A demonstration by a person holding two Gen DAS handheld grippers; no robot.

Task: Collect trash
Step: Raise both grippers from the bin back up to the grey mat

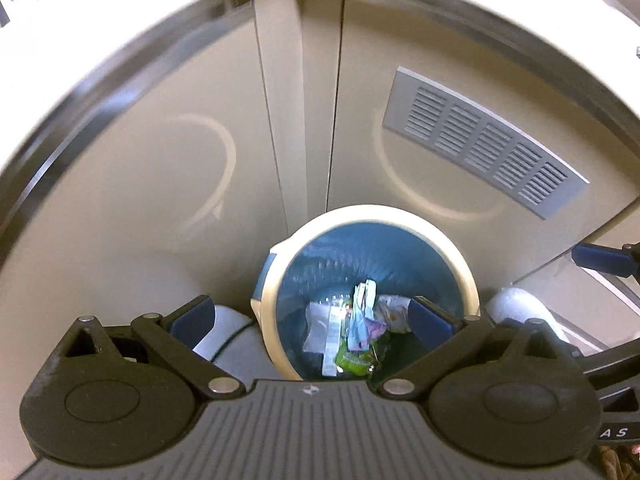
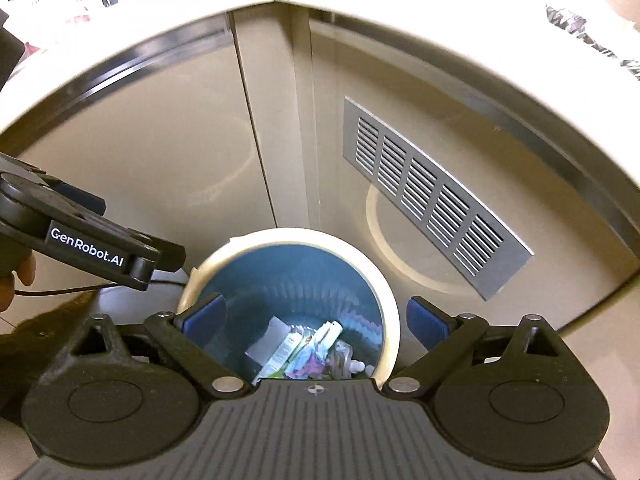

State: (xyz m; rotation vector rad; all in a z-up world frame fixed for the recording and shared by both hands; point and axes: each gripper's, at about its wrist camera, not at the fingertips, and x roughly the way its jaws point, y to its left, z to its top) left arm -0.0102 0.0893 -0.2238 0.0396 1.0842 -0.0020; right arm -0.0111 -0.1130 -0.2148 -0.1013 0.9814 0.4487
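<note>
A round trash bin with a cream rim (image 1: 452, 240) and a blue liner stands on the floor below a counter. Several crumpled wrappers (image 1: 356, 328) lie at its bottom, white, green and light blue. My left gripper (image 1: 312, 316) hangs above the bin, open and empty. In the right wrist view the same bin (image 2: 394, 316) and wrappers (image 2: 304, 350) show from above. My right gripper (image 2: 316, 318) is open and empty over the bin. The left gripper (image 2: 92, 240) shows at the left of that view.
Beige cabinet doors stand behind the bin, with a grey vent grille (image 1: 484, 140) on the right door, which also shows in the right wrist view (image 2: 432, 196). A white counter edge (image 1: 120, 12) arches overhead. White rolls (image 1: 520, 308) lie on the floor beside the bin.
</note>
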